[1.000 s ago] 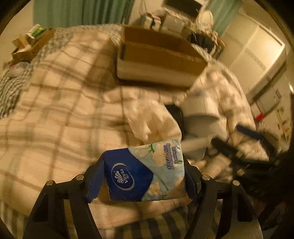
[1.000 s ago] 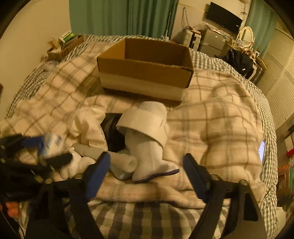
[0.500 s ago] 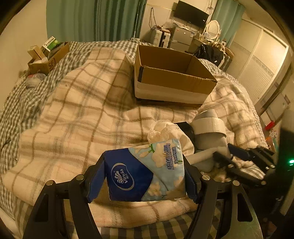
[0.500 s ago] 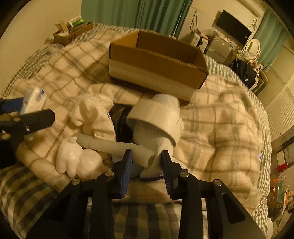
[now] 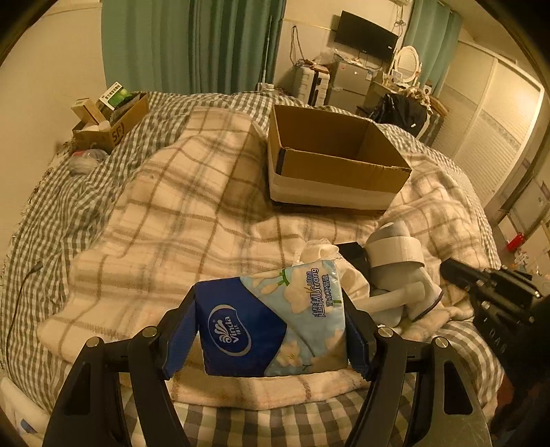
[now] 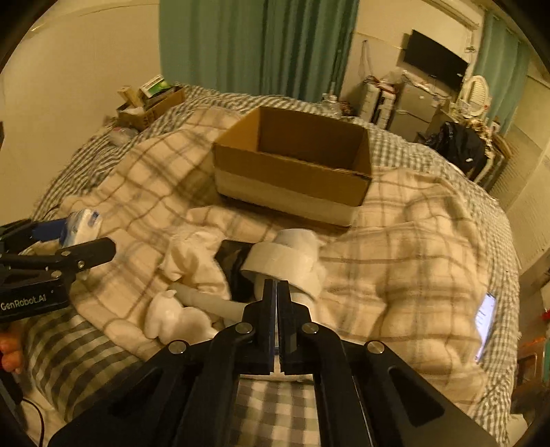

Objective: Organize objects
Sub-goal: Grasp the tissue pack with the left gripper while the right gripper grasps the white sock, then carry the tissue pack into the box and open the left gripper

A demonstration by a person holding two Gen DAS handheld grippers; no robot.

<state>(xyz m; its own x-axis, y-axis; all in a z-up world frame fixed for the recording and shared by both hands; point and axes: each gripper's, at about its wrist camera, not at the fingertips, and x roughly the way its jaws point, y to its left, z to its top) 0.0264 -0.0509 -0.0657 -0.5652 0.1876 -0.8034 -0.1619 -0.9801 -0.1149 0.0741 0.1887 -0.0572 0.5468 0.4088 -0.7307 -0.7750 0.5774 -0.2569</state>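
Note:
My left gripper [image 5: 271, 330] is shut on a blue Vinda tissue pack [image 5: 271, 323] and holds it above the plaid blanket [image 5: 192, 213]. An open cardboard box [image 5: 330, 161] sits on the bed beyond it, empty as far as I see. The box also shows in the right wrist view [image 6: 292, 172]. My right gripper [image 6: 276, 309] is shut and empty, above a pile with a white tape roll [image 6: 285, 264], a white tube [image 6: 209, 301], a white cloth [image 6: 196, 258] and a black object [image 6: 230, 254]. The left gripper [image 6: 68, 240] with the pack shows at the left there.
A small box of clutter [image 5: 110, 117] sits at the bed's far left corner. A lit phone [image 6: 484, 319] lies on the blanket at the right. Furniture, a TV [image 5: 366, 32] and a black bag [image 5: 402, 110] stand behind the bed.
My right gripper has closed from wide open to fully shut on nothing and has risen. My left gripper has lifted and pulled back with the tissue pack still held.

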